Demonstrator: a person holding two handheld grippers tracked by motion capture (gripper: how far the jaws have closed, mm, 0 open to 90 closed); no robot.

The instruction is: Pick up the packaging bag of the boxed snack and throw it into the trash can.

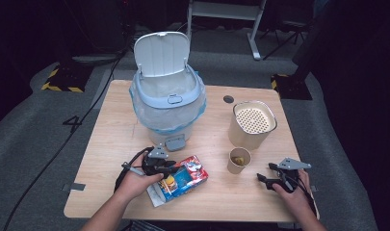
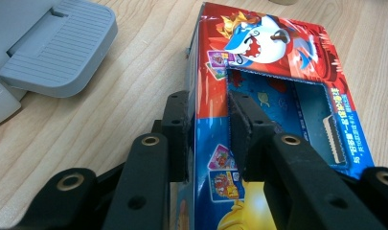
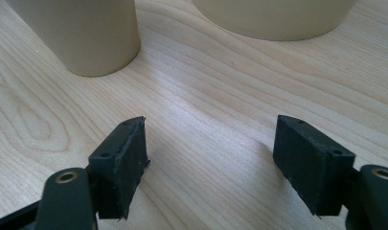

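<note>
**Left unit clamped on snack box by open bin; right unit idle**

Left hand-held gripper (image 2: pixel 208 129): jaws set across one edge of the printed snack box (image 2: pixel 278 96), one pad on the outer side wall, the other inside the torn window on top. Pads appear pressed to the cardboard, so judged a pinch on the box wall. An edge grip fits here: the box lies flat and looks too wide to span, and the cut-out gives the inner pad a way in.

Box location: on the table (image 1: pixel 110 159), near front edge, left of centre, just in front of the pedal bin (image 1: pixel 168 103). Bin lid is up, liner fitted, and its pedal (image 2: pixel 57 45) sits just beside the box. Judgement: box is opened, prob. waste, w/ the bin as destination. Not yet lifted.

Right hand-held gripper (image 3: pixel 211 163): jaws spread, nothing between, low over bare wood at front right. Small paper cup (image 1: pixel 239 160) and the larger tub w/ perforated top (image 1: pixel 253 124) stand just ahead of it, apart from the pads. Judged parked clear of the left side's path.

Risk: thin card may buckle or tear at the window when lifted.
</note>
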